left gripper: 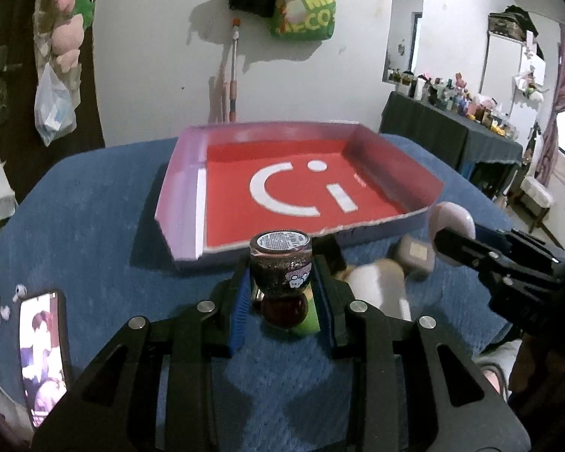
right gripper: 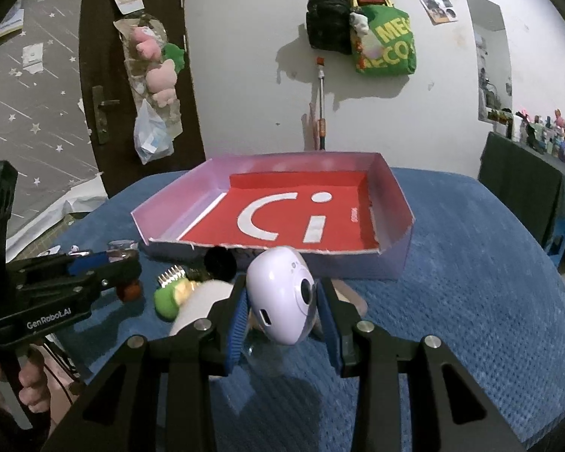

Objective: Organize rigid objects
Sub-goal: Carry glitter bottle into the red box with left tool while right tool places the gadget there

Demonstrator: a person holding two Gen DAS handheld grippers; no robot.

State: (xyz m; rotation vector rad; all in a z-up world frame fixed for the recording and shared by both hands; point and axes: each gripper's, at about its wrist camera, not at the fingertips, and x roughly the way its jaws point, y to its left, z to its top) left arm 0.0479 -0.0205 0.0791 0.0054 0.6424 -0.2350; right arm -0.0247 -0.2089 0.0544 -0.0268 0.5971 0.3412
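Grippers were both loaded just short of the red-floored box (left gripper: 192, 173): left gripper (left gripper: 280, 286) clamped a glitter jar (left gripper: 280, 263), right gripper (right gripper: 280, 301) pinched a lilac camera (right gripper: 282, 293). Each load needed carrying level over the box's near wall before release.

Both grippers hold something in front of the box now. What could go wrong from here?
1. The left gripper pinches a small glass bottle only at its lower part, so it might tip or slip out on the way.
2. The right gripper holds a rounded, smooth camera, which could slide between the pads.
3. The box has a raised front wall; a low carry may hit it. Loose items lie just before that wall and could be knocked.
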